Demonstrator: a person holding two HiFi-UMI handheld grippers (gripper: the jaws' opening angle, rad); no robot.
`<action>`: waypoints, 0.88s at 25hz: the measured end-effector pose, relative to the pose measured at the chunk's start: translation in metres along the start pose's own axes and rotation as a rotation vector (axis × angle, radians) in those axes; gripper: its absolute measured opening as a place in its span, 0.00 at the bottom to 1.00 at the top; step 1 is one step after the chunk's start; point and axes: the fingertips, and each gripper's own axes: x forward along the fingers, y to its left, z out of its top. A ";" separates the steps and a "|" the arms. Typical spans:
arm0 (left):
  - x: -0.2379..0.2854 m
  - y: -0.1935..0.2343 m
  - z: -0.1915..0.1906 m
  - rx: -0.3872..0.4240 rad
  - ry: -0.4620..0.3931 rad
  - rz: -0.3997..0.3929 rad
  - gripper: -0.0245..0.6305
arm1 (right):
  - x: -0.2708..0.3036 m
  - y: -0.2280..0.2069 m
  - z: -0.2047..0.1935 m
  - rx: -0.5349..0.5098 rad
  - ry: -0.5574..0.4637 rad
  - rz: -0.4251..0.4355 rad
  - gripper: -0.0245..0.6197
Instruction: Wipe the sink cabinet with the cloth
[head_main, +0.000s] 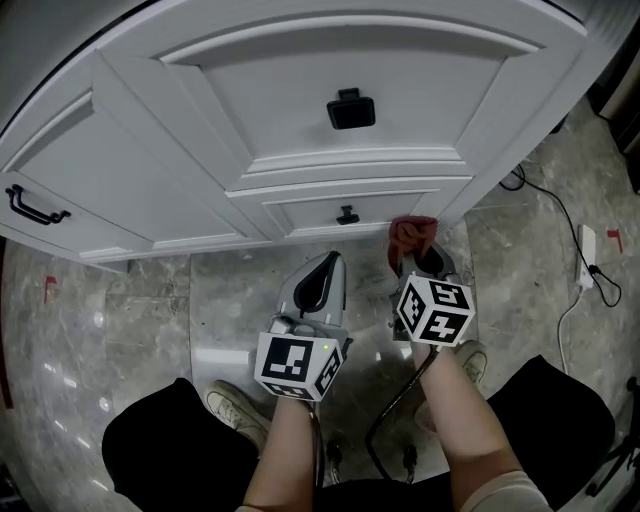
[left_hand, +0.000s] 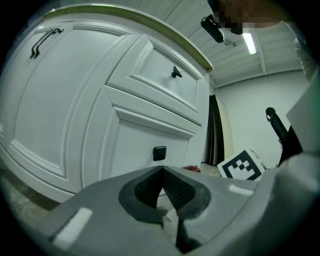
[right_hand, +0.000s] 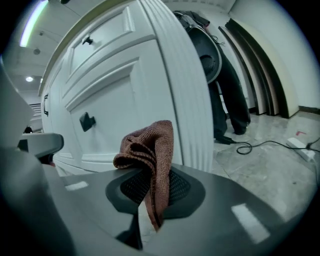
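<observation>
Right gripper (right_hand: 152, 197) is clamped on the cloth (right_hand: 149, 145), low down just in front of the sink cabinet (head_main: 300, 90), near its fluted corner post (right_hand: 185, 90). Left gripper (head_main: 318, 282) hangs alongside, jaws together on nothing. To wipe well from here, I'd say press the bunched top of the cloth flat on the white panel and hold the hard jaw tips off the paint. Run the strokes along the moulding grooves and around the black pull (head_main: 350, 108). Only a fold looks held, so a hard drag could tug it free. The cloth itself is a rust-brown knitted rag, crumpled into a lump above the pads, with one thin tail hanging down between them
</observation>
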 end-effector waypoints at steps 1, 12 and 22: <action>0.003 -0.005 -0.002 -0.002 0.002 -0.012 0.04 | 0.000 -0.009 -0.002 0.012 0.014 -0.014 0.17; 0.003 -0.008 0.001 0.011 0.005 -0.005 0.04 | -0.010 -0.024 0.003 -0.007 0.043 -0.086 0.16; -0.048 -0.029 0.081 0.020 -0.138 0.030 0.04 | -0.092 0.041 0.069 -0.028 -0.117 0.040 0.16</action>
